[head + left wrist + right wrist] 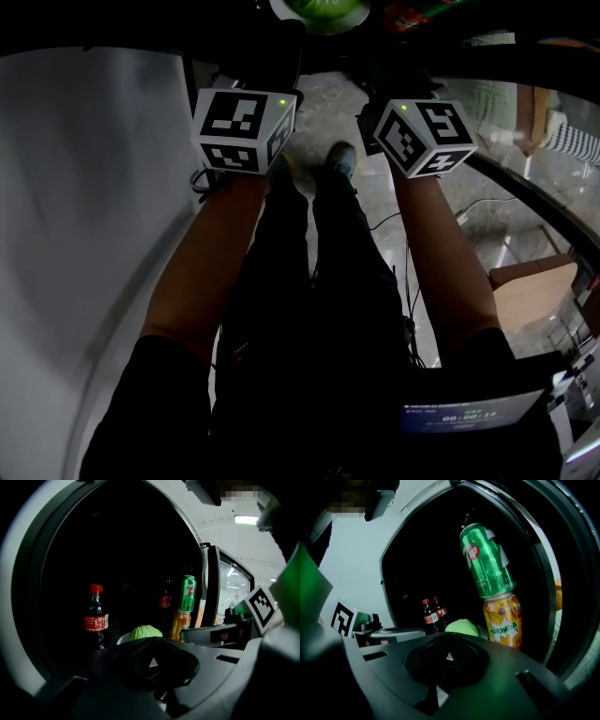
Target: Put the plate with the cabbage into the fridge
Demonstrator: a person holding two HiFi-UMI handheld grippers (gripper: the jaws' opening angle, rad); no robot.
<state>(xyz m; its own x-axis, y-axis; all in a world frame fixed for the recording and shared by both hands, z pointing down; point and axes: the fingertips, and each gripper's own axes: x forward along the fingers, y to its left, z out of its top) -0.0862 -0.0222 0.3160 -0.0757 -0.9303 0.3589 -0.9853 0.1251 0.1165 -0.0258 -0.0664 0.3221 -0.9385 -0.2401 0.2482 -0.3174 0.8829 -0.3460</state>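
A pale green cabbage (146, 632) lies on a white plate (123, 639) just inside the dark fridge. My left gripper (151, 660) is shut on the plate's near rim, a white sliver of which shows between the pads. The right gripper view shows the same cabbage (461, 627), and my right gripper (447, 657) is shut on the rim from the other side. In the head view the cabbage (323, 9) sits at the top edge, beyond the left marker cube (244, 129) and the right marker cube (427, 136). The jaws themselves are lost in shadow there.
A cola bottle (95, 616) stands left of the cabbage inside the fridge. A green can (486, 559) is stacked on an orange can (502, 618) to its right. The glass fridge door (225, 592) stands open at right. A white panel (84, 234) fills the left; a wooden stool (530, 291) is at right.
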